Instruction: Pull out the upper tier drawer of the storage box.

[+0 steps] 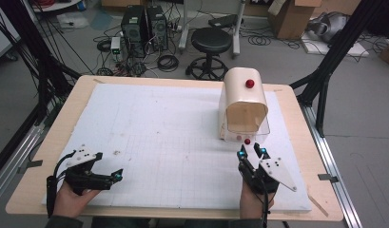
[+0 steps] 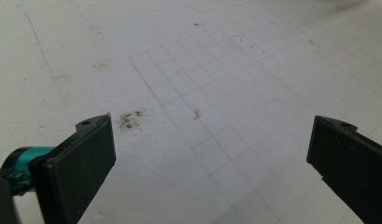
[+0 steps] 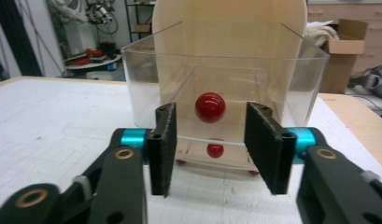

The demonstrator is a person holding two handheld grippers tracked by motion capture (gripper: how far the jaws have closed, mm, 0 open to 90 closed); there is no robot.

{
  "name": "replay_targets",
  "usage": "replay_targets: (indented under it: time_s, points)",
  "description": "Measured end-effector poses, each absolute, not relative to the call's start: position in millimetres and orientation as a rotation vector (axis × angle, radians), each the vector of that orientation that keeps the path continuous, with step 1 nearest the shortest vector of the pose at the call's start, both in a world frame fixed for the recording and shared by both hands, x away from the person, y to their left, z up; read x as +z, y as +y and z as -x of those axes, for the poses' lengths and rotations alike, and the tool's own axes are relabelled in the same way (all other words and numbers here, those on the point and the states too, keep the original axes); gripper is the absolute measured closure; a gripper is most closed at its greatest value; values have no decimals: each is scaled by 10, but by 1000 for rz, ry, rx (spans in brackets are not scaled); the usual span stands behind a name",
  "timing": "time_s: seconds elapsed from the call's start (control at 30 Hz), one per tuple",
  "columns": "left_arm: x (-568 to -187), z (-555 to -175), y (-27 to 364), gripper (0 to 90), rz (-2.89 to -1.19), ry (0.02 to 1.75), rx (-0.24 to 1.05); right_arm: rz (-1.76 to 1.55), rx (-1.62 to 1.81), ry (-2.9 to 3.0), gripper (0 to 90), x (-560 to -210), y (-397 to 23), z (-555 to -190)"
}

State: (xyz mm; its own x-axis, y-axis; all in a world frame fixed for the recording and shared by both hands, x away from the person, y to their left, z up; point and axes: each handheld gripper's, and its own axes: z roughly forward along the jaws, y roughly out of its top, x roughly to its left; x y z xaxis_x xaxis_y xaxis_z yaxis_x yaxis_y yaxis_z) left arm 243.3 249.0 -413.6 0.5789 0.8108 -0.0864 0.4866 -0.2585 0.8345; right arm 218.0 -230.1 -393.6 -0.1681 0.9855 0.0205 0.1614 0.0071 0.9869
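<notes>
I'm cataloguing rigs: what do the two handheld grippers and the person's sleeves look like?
Both the left gripper and the right gripper are black with two flat black jaws, teal fittings at the jaw bases, and a grey three-cornered plate on top dotted with dark holes. A black cable trails from each. A dark sleeve shows at the left wrist.

The high view sits above your side of the table (image 1: 296, 102) and looks forward and down, so you see the whole white mat (image 1: 159, 137), both your hands and the floor far behind. Your left gripper view looks down from very close at a patch of that same mat (image 2: 202, 93), with its pencil squares and a dark smudge (image 2: 130, 120). Your right gripper view sits low and faces straight ahead, close to the clear box (image 3: 224, 88) with the red knob (image 3: 210, 107), which the high view shows from above (image 1: 244, 107).
</notes>
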Motion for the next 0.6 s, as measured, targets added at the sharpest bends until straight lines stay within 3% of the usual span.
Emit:
replay_targets:
  time_s: [0.3, 0.6]
  points:
    - [-4130, -2447, 2483, 17, -1907, 1051, 450, -1233, 1339, 1563, 358, -3911, -2435, -2151]
    - [-4126, -2437, 2466, 17, -1911, 1045, 450, -1205, 1405, 1701, 284, -3935, -2518, -2181]
